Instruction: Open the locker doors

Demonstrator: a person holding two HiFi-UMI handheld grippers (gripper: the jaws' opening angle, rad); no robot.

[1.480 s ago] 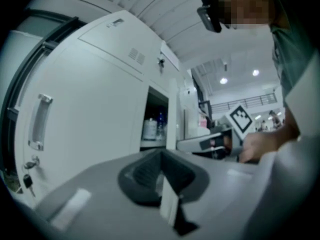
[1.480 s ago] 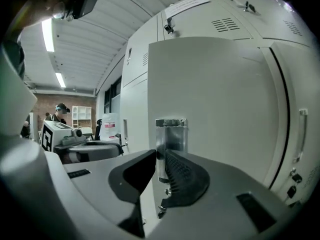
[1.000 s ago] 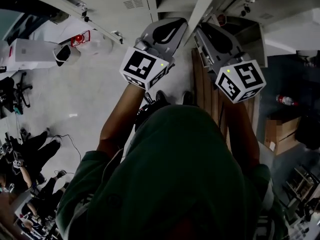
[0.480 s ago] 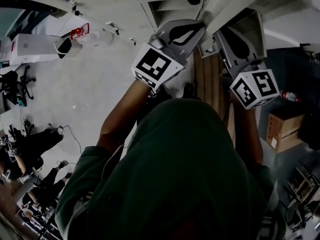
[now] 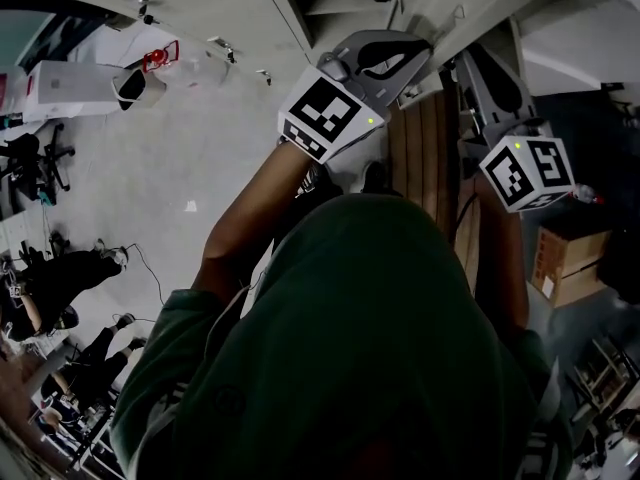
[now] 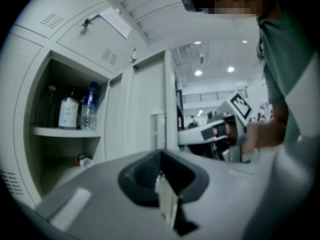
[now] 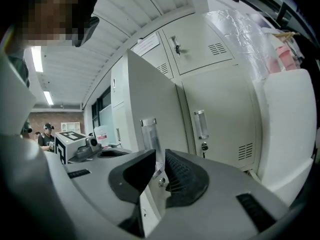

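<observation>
- No word, brand or number is legible anywhere.
- Paper sheet [image 6: 115,23] on an upper locker door [image 6: 87,44]: print too small.
- Bottle label [image 6: 67,115]: blurred.
- Marker cube [image 5: 325,118]: black-and-white squares only, no letters.

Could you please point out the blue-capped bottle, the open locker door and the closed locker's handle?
blue-capped bottle [image 6: 89,111]: left gripper view, its clear body.
open locker door [image 7: 147,94]: right gripper view, its front face.
closed locker's handle [image 7: 200,124]: right gripper view, its middle.

Off-white locker door [image 7: 150,94] between the black ribbed pads [image 7: 185,179] of the grey right gripper [image 7: 160,155]; black-and-white square markers pattern its marker cube [image 5: 527,173].
</observation>
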